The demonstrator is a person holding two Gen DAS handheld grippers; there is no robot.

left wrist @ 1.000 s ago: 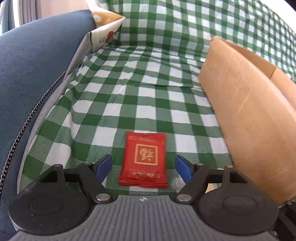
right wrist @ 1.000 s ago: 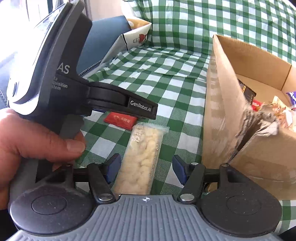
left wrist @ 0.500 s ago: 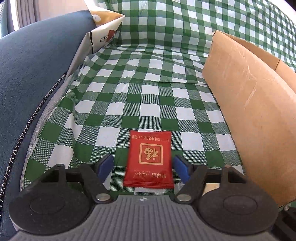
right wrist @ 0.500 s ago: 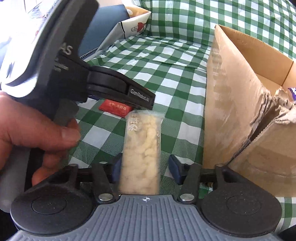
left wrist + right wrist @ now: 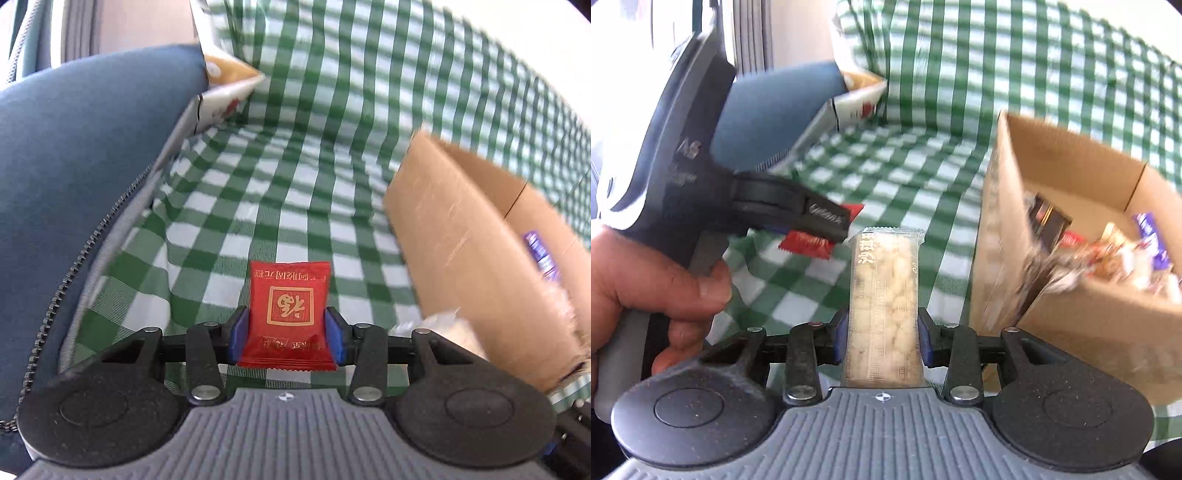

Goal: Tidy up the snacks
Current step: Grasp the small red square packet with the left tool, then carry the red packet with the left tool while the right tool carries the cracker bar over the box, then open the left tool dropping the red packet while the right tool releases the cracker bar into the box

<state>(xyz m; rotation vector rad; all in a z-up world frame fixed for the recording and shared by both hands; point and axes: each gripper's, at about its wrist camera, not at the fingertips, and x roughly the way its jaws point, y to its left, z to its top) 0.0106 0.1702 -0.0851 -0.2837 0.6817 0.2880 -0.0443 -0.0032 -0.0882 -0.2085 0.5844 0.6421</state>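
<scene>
- Left wrist view: the left gripper [image 5: 287, 329] is clamping a red snack packet [image 5: 289, 314], its blue pads [image 5: 236, 334] pressing both side edges of the wrapper.
- Red snack packet is sitting upright between the pads, gold print facing the camera, above the green checked cloth [image 5: 295, 177].
- Cardboard box [image 5: 476, 251] is standing on the cloth, just beside the gripper's right-hand side; a purple wrapper [image 5: 541, 254] is showing inside the box.
- Blue cushion [image 5: 74, 166] with a zipper is lying on the far side of the gripper from the box.
- Printed paper bag [image 5: 225, 92] is peeking out behind the cushion, well apart from the box.
- Right wrist view: the right gripper [image 5: 882, 332] is squeezing a clear puffed snack bar [image 5: 884, 295], its length pointing forward, away from the camera.
- Bar is being held beside the box's near wall, outside the box; whether it is clear of the cloth is hard to tell.
- Box [image 5: 1001, 236] is holding mixed snack wrappers, blurred.
- Person's left hand [image 5: 646, 280] is gripping the other tool's handle, on the side of the bar away from the box, with the red packet [image 5: 809, 242] showing at that tool's tip.
</scene>
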